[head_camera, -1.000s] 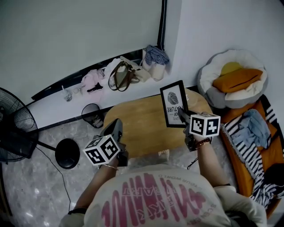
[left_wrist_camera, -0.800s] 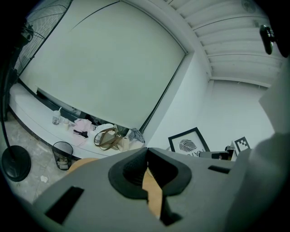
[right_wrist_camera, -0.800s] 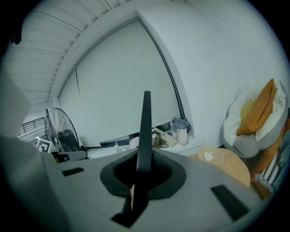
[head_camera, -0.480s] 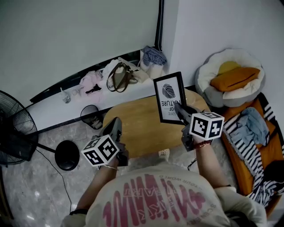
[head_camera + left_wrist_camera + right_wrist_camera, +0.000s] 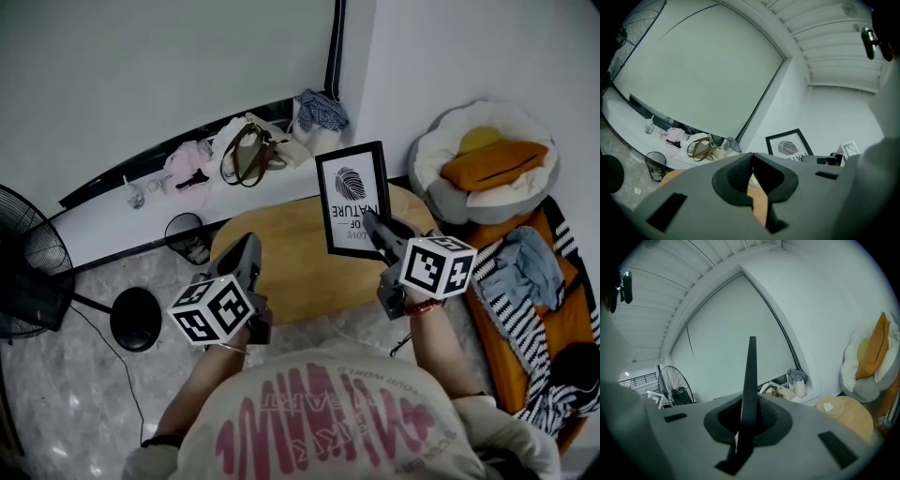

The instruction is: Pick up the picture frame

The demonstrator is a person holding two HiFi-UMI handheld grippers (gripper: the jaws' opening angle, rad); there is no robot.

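Note:
A black picture frame (image 5: 353, 197) with a leaf print hangs upright above the oval wooden table (image 5: 291, 272), clear of its top. My right gripper (image 5: 371, 225) is shut on the frame's lower right edge. In the right gripper view the frame (image 5: 750, 376) shows edge-on, rising from between the jaws of the right gripper (image 5: 748, 411). My left gripper (image 5: 250, 247) hovers over the table's near left edge, jaws shut and empty. The left gripper view shows the left gripper (image 5: 751, 157) with its tips together, and the frame (image 5: 789, 145) off to the right.
A standing fan (image 5: 26, 272) and its round base (image 5: 134, 319) are at the left. A waste basket (image 5: 186, 236) sits by the ledge with bags (image 5: 246, 152). A round cushioned bed (image 5: 487, 159) and a striped blanket (image 5: 525, 300) lie at the right.
The right gripper has lifted the frame higher above the table and slightly left. The left gripper has risen a little beside the table edge.

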